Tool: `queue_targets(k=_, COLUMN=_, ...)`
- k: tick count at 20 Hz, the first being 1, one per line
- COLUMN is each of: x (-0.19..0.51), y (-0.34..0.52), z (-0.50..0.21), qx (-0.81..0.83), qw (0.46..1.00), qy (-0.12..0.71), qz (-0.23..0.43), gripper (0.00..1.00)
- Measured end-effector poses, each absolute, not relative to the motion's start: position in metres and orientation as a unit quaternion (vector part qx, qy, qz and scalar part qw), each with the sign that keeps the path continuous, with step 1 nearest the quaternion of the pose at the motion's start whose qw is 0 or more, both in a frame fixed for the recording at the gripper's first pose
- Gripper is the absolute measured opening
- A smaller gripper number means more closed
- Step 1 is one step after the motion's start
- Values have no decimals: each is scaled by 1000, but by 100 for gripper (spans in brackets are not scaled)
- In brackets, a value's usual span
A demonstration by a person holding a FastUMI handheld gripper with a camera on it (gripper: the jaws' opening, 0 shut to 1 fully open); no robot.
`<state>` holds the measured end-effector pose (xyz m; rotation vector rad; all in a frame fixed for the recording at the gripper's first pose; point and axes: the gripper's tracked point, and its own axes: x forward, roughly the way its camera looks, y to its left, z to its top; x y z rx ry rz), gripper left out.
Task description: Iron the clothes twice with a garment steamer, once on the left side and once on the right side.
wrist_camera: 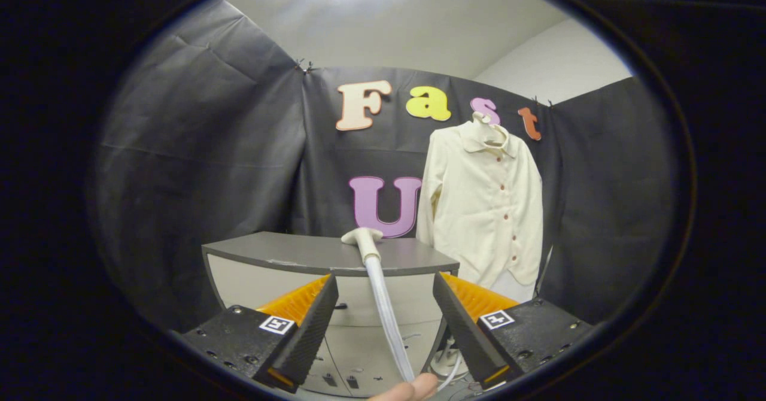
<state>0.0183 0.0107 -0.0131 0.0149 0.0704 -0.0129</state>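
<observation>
Looking forward along the gripper (386,305), its two fingers stand wide apart and press on nothing. Between them, touching neither, runs the pale ribbed hose (388,317) of the garment steamer; it climbs toward twelve o'clock from a fingertip (413,389) of a person's hand just below the gripper. At the top of the hose the steamer head (361,235) lies on the grey surface (281,251) just beyond the fingers. That surface is the top of a pale cabinet (251,284) with drawers down its front. Low at about five o'clock from the hose, beside the right finger, part of the steamer's white base (446,365) shows on the floor, half hidden. At about two o'clock from the steamer head, well beyond the surface, a cream buttoned shirt (485,203) hangs upright on a white hanger (488,122) against the black booth wall (197,149).
</observation>
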Motion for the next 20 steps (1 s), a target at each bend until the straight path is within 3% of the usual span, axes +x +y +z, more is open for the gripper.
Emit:
queue_targets(k=9, x=38, y=1, z=-3, qx=20, qw=999, qy=31, qz=-10, gripper=97)
queue_targets(k=20, x=149, y=23, z=25, qx=35, qw=998, qy=46, qz=27, gripper=97)
